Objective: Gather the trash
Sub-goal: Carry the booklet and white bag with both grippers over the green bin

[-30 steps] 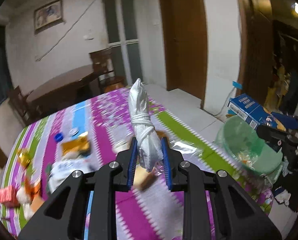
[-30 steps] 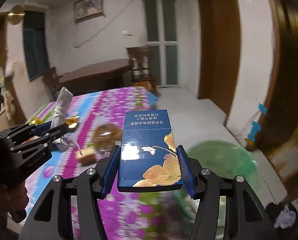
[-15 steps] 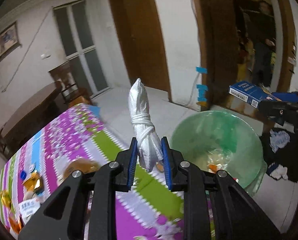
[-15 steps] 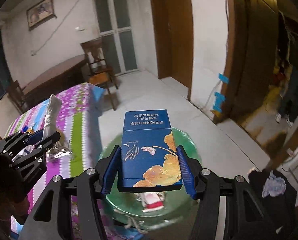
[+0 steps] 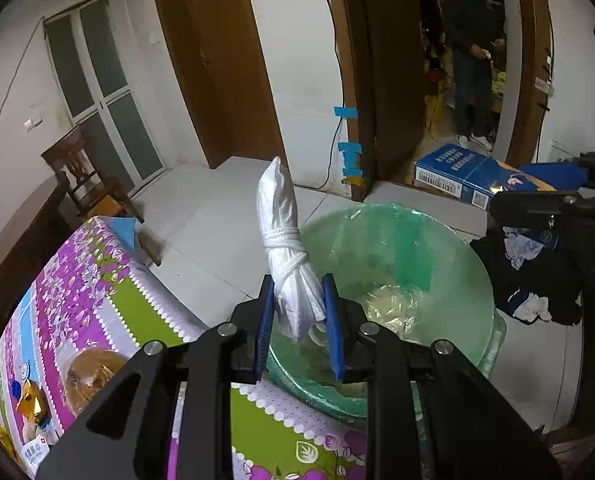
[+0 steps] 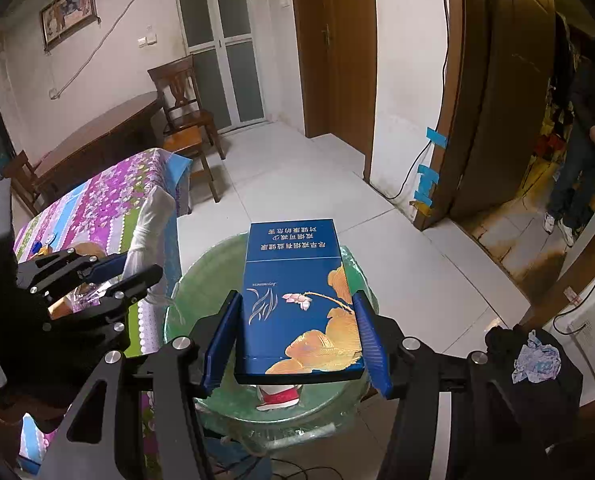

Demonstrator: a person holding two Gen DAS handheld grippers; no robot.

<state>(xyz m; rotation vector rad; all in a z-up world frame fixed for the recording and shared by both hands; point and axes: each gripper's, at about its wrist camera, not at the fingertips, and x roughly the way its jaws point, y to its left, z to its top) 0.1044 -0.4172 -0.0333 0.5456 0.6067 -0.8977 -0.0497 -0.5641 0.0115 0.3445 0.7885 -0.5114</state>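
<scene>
L gripper [image 5: 299, 316] is clamped w/ jaws nearly closed on the lower end of a white tied plastic bundle [image 5: 283, 236]. Bundle looks light, soft and crushable, prob. slippery film; the string-wrapped knot at mid-height seems the firmest spot to pinch, though the grip sits below it. It's a twisted white bag, cord wound round the waist, tip standing up, hanging over the near rim of the green-lined trash bin [image 5: 449, 264], just off the edge of the floral tablecloth [image 5: 97, 280]. R gripper [image 6: 295, 340] has jaws about half open, pressed on both long sides of a blue carton [image 6: 297, 292]: stiff, light, glossy so maybe slick, gold flower print, white lettering, held flat right above the bin.
</scene>
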